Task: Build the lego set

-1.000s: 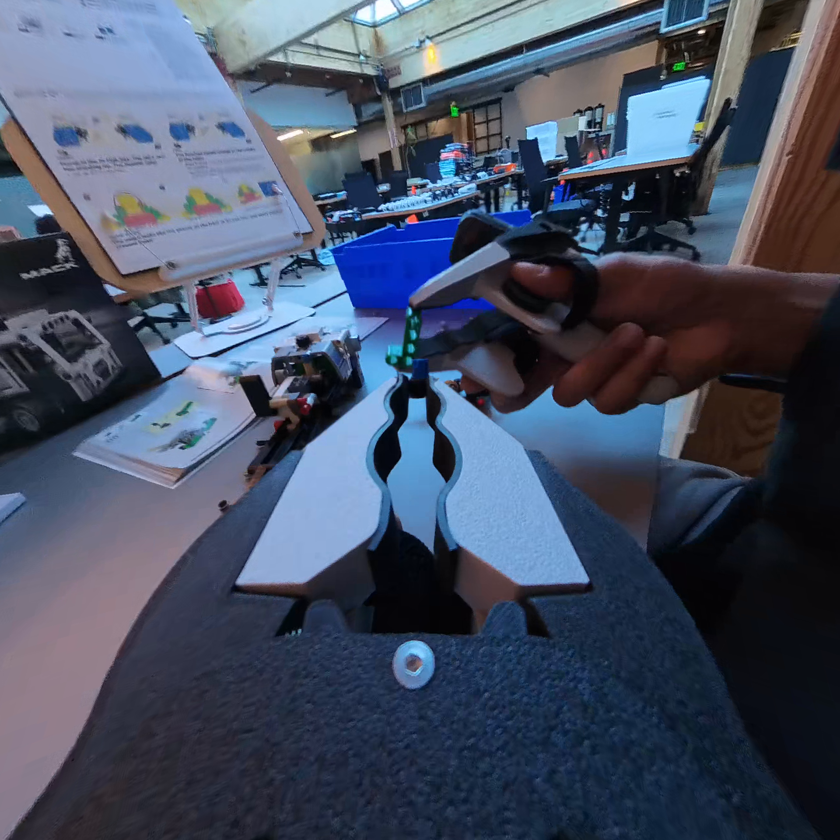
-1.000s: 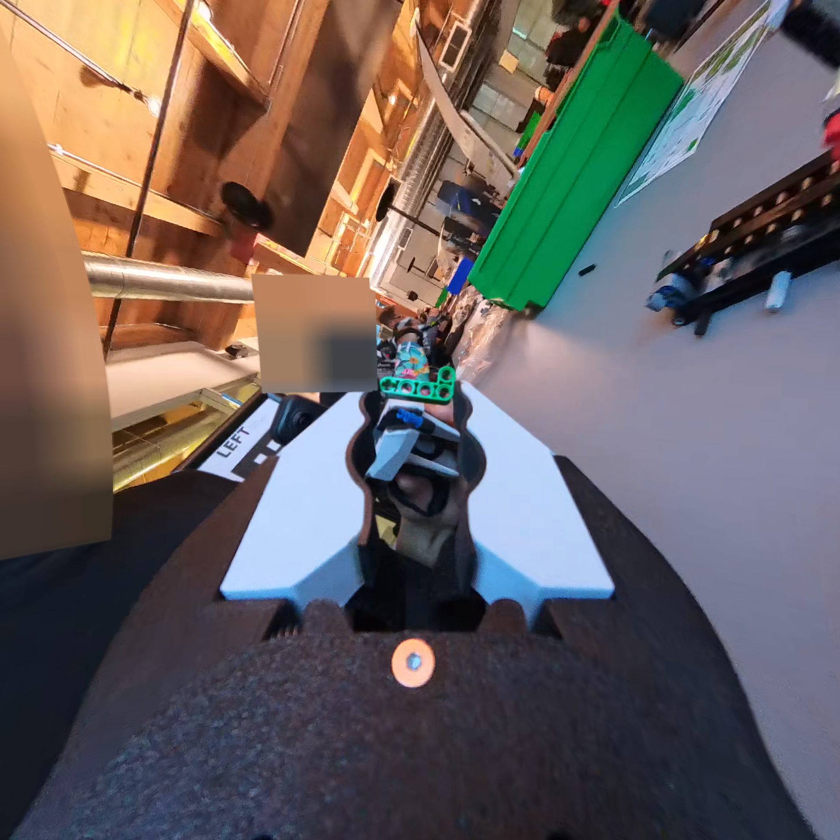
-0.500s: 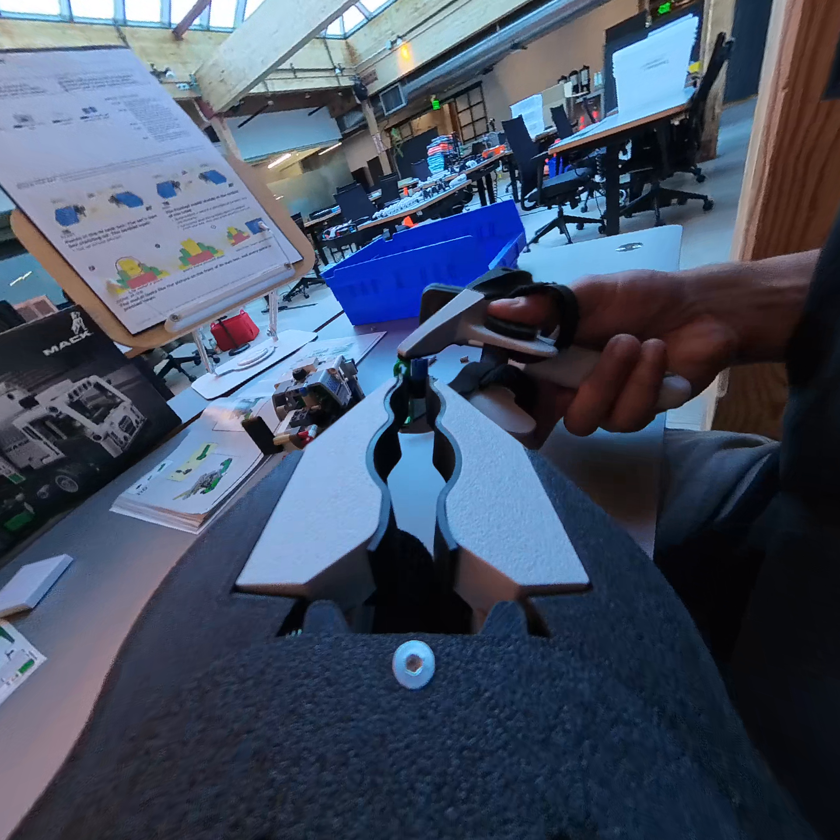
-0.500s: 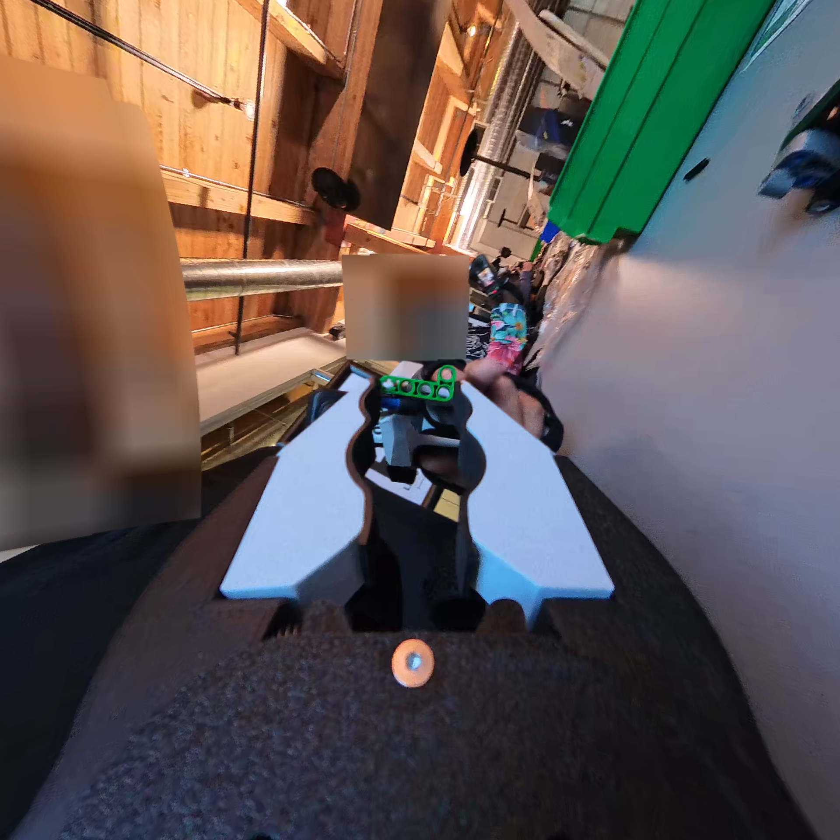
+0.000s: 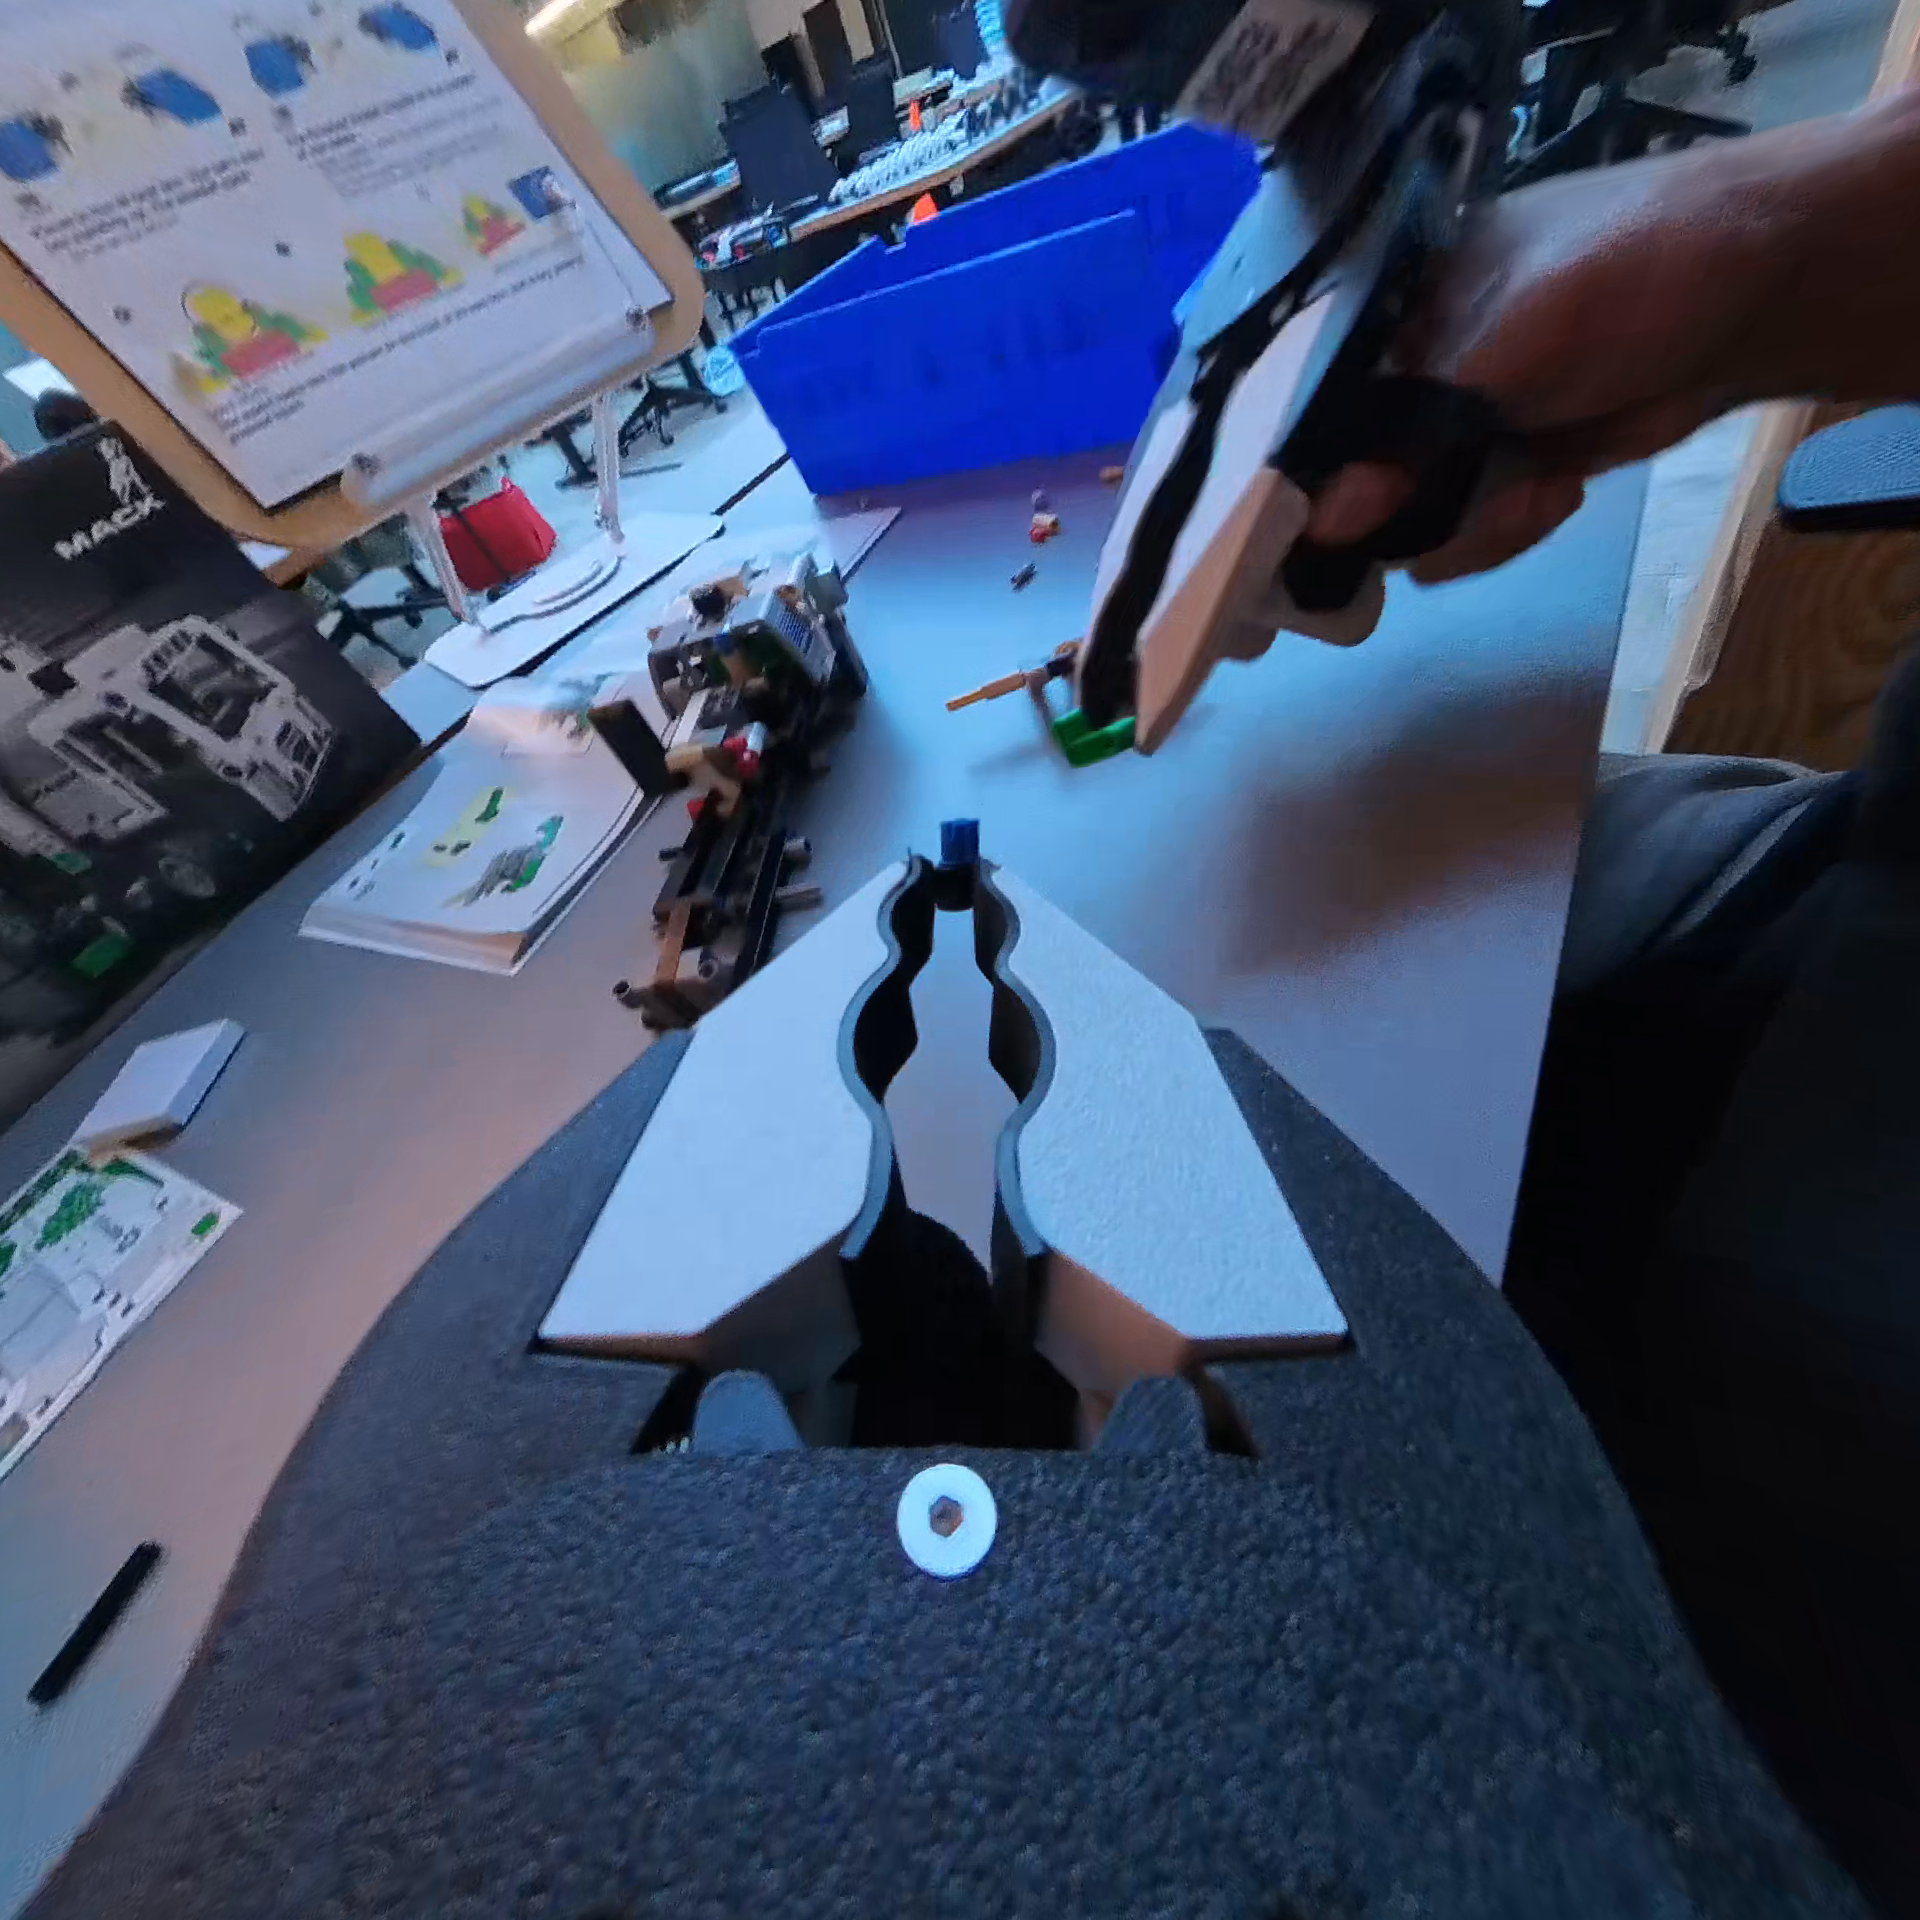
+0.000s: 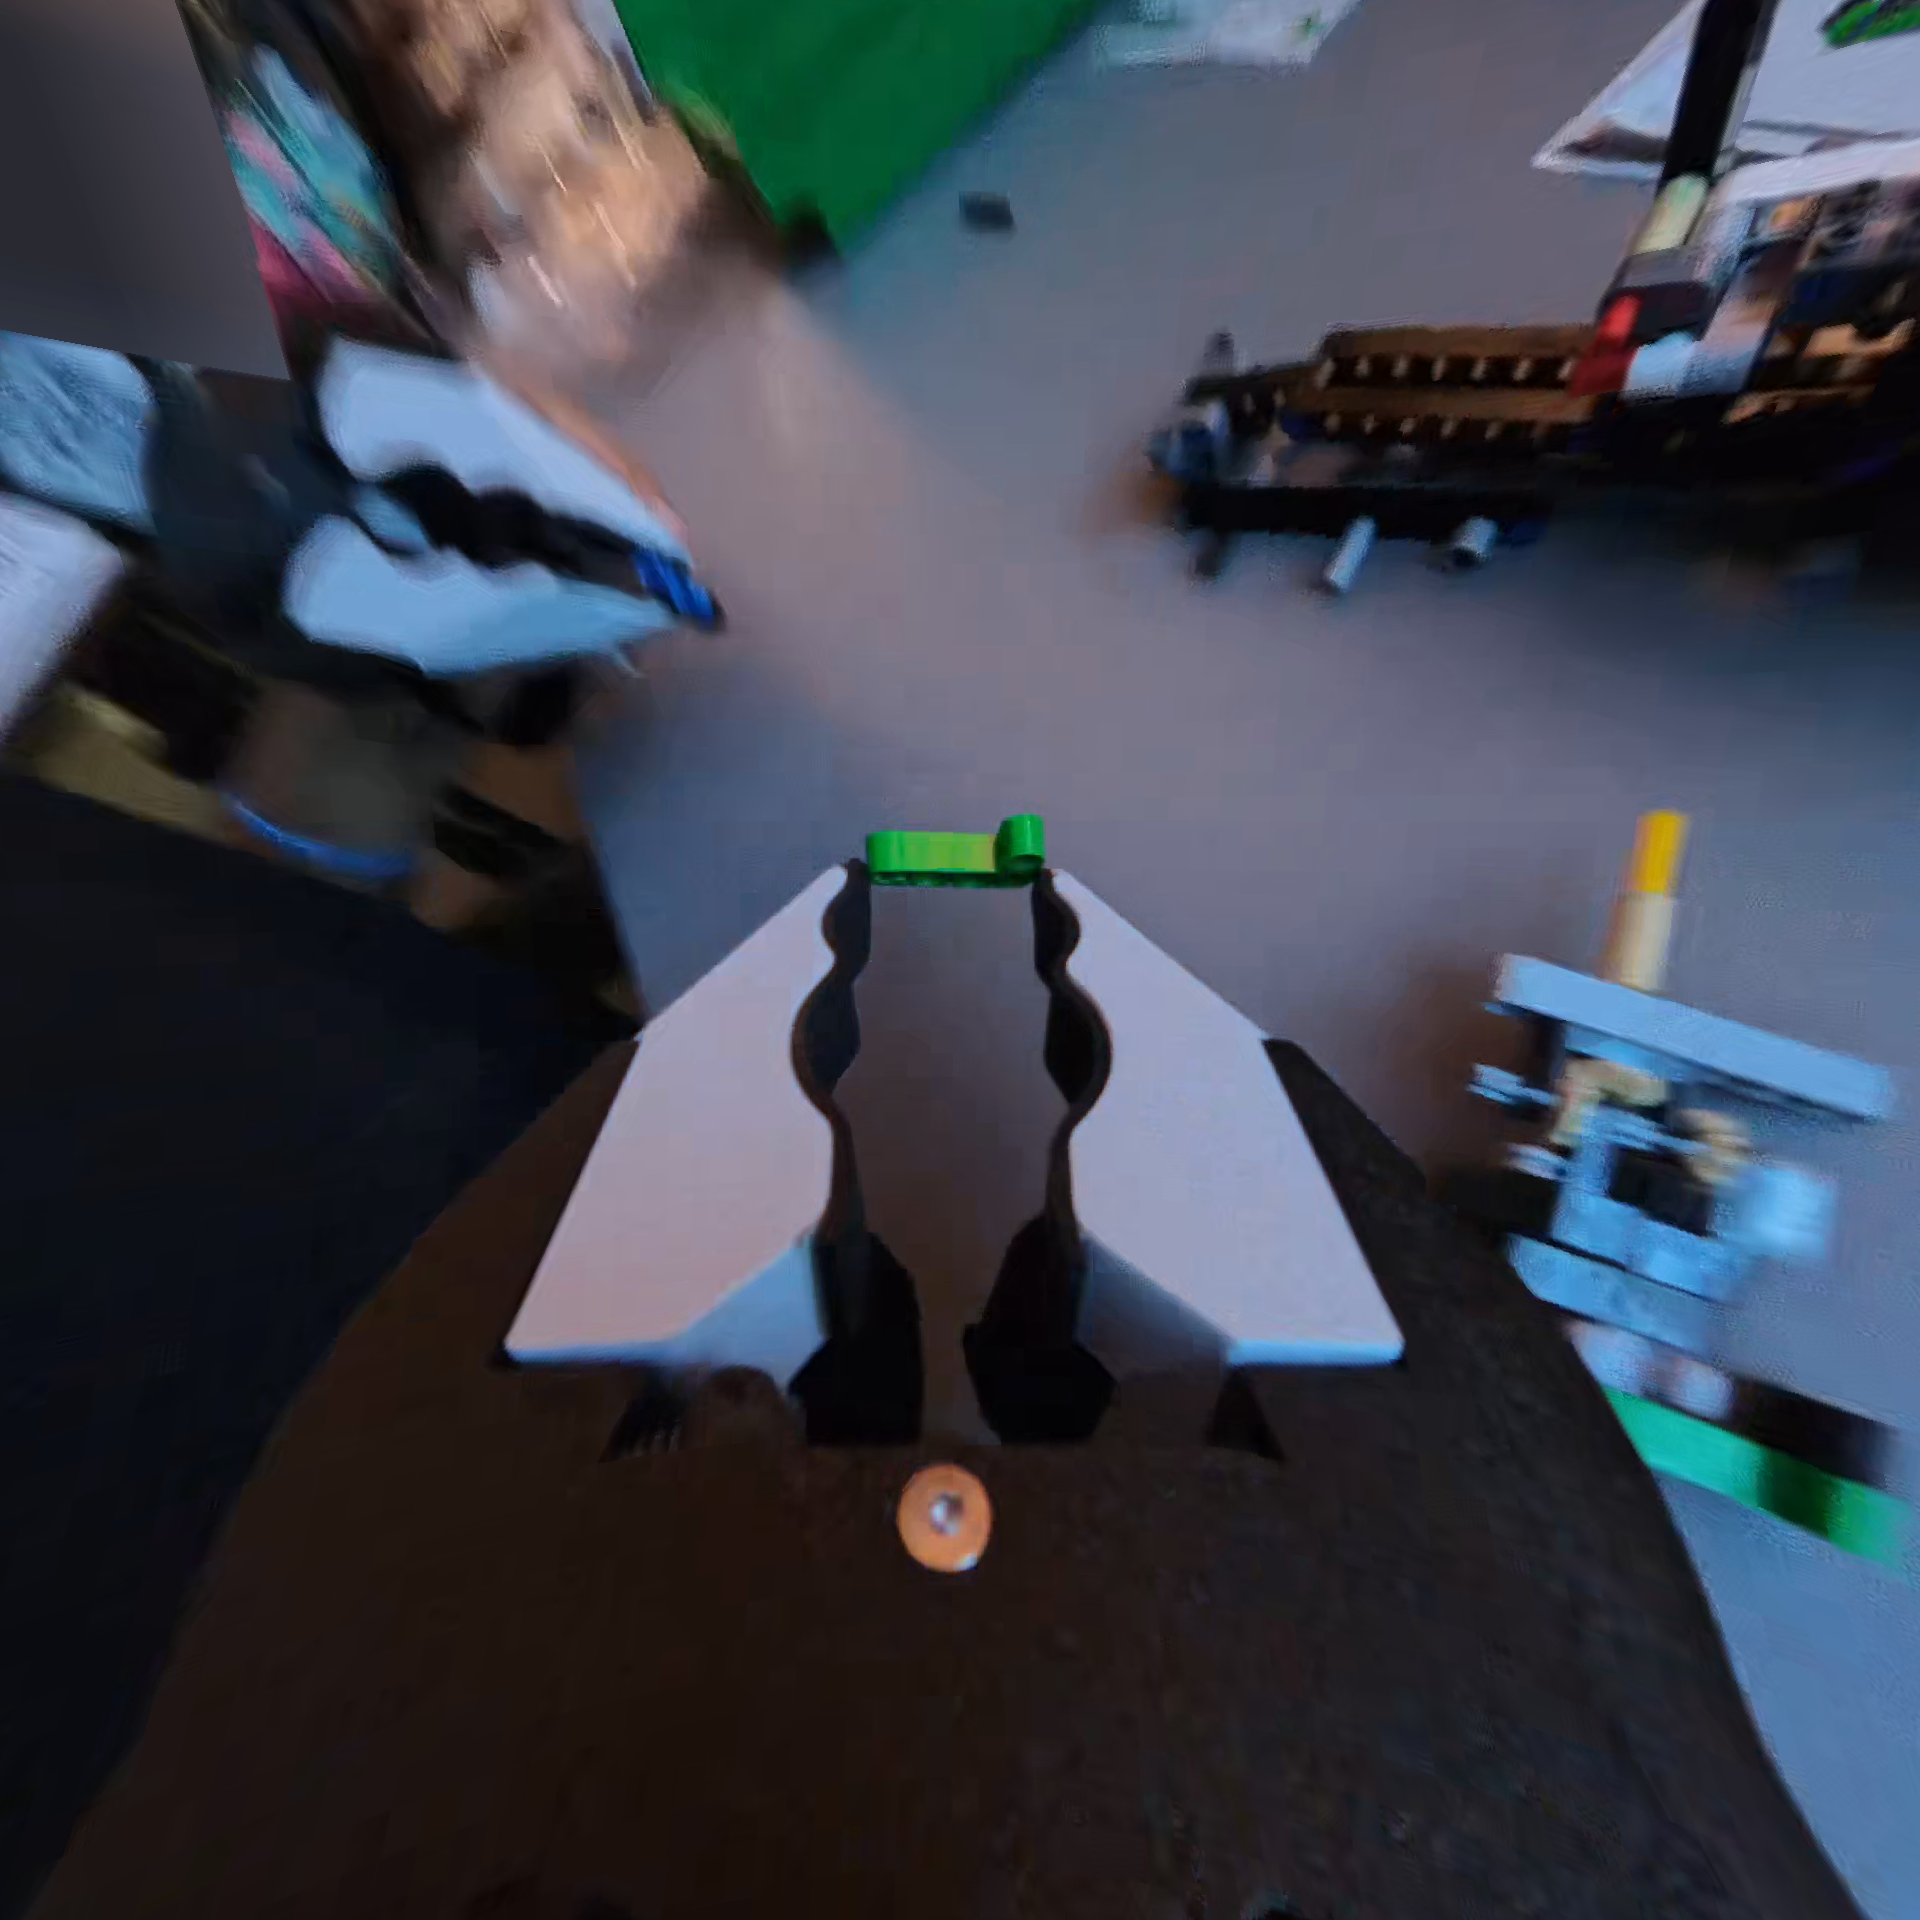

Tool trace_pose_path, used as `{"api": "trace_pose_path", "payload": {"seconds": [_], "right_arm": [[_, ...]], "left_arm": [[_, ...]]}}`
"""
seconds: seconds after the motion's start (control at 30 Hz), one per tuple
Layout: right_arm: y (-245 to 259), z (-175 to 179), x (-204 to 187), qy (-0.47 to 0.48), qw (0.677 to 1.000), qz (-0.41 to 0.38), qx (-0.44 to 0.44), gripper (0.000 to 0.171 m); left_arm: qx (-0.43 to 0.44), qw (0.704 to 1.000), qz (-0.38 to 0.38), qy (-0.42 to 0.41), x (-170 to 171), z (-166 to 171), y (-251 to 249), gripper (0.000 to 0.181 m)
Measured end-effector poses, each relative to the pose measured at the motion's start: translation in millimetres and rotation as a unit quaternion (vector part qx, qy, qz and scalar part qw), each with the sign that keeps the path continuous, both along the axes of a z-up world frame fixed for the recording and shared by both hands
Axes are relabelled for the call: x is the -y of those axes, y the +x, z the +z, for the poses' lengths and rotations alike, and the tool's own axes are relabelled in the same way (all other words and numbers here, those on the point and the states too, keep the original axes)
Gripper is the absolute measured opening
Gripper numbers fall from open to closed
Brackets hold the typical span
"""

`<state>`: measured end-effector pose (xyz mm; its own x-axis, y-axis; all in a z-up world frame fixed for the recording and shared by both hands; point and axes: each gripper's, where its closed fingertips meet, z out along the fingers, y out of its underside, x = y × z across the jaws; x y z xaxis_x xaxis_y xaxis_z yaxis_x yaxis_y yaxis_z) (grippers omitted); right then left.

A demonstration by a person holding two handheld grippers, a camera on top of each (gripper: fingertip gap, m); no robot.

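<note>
While the grey table (image 5: 1299, 935) stretched ahead of me, I took stock from the biggest thing down; the blue bin (image 5: 997, 343) sat at its far edge, the box (image 5: 135, 707) stood at the left, and the half-built truck (image 5: 748, 727) lay mid-table beside the booklet (image 5: 478, 873); a second bit of the build (image 6: 1662, 1164) sat blurred to the right in the right wrist view. My right gripper (image 6: 951, 883) had its jaws part-spread and bridged at the tips by a green beam (image 6: 951, 854), pinched end to end just over the table; my left gripper (image 5: 954, 878) had its jaws nearly together, nipping a small blue pin (image 5: 958, 837) at the very tips. Both parts looked light, stiff and slick to me; I judged the beam best held across its flat sides, and the pin by its middle collar, since a tip grip could let either pop loose.
</note>
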<state>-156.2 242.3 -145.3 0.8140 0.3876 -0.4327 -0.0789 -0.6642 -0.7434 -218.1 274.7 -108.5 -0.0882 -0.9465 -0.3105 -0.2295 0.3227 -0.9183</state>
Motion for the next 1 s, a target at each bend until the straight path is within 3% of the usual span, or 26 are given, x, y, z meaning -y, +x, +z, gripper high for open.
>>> {"api": "trace_pose_path", "payload": {"seconds": [0.07, 0.13, 0.7, 0.9, 1.0], "right_arm": [[12.9, -17.9, 5.3, -0.03, 0.991, 0.022, 0.125, 0.031], [16.2, -22.8, 4.4, -0.033, 0.984, 0.035, 0.172, 0.031], [21.9, -43.3, 24.0, -0.021, 0.971, 0.079, 0.226, 0.034], [30.6, -36.9, 28.8, -0.016, 0.97, 0.037, 0.241, 0.036], [20.7, -27.0, 30.9, -0.025, 0.985, -0.03, 0.168, 0.033]], "left_arm": [[-0.006, 1.0, 0.011, -0.004, -5.9, -5.5, -1.0, 0.005], [-0.012, 1.0, 0.014, -0.003, -7.2, -9.1, 0.6, 0.005], [-0.018, 1.0, 0.012, 0.003, -2.2, -15.4, 5.7, 0.005], [-0.019, 1.0, 0.011, 0.006, 0.5, -15.8, 6.1, 0.005], [-0.016, 1.0, 0.009, 0.002, 2.3, -14.5, 6.0, 0.005]]}}
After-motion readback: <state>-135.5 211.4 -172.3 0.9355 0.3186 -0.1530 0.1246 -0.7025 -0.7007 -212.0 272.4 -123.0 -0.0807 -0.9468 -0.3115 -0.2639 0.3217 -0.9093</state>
